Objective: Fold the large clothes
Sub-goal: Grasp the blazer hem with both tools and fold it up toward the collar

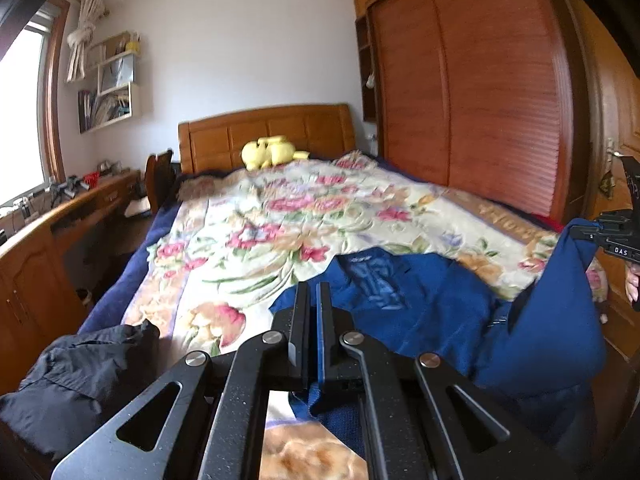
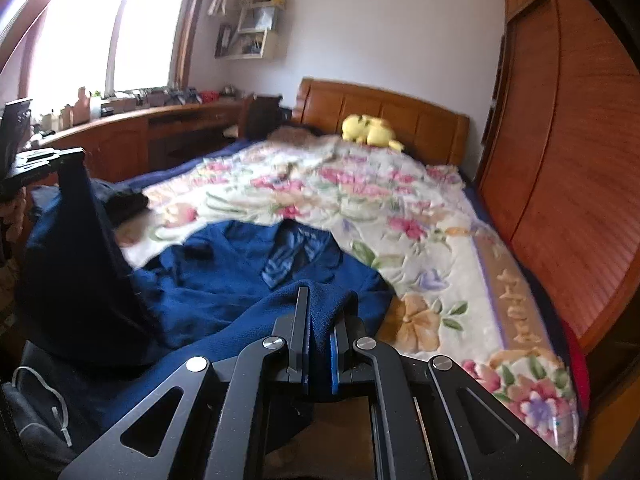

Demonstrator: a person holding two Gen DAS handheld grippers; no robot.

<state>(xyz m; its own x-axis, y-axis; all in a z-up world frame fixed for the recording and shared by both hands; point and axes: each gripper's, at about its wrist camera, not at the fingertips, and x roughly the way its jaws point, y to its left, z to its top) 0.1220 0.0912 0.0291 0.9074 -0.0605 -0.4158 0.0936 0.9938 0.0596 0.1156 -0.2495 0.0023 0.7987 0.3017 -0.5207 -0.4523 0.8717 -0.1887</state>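
A large blue garment (image 1: 420, 304) with a collar lies crumpled at the near end of a bed, on a floral blanket (image 1: 256, 236). My left gripper (image 1: 313, 292) is shut on a thin edge of it, with blue cloth showing between the pads. At the far right, my right gripper (image 1: 612, 236) holds another part up so the cloth hangs in a fold. In the right wrist view the blue garment (image 2: 240, 280) bunches over my right gripper (image 2: 322, 312), which is shut on it. My left gripper (image 2: 44, 160) is at the far left, with dark blue cloth draping from it.
A black garment (image 1: 80, 368) lies heaped at the near left corner of the bed. A yellow plush toy (image 1: 268, 152) sits by the wooden headboard (image 1: 264, 128). A wooden wardrobe (image 1: 480, 100) runs close along the right side, and a desk (image 2: 152, 128) stands at the left under the window.
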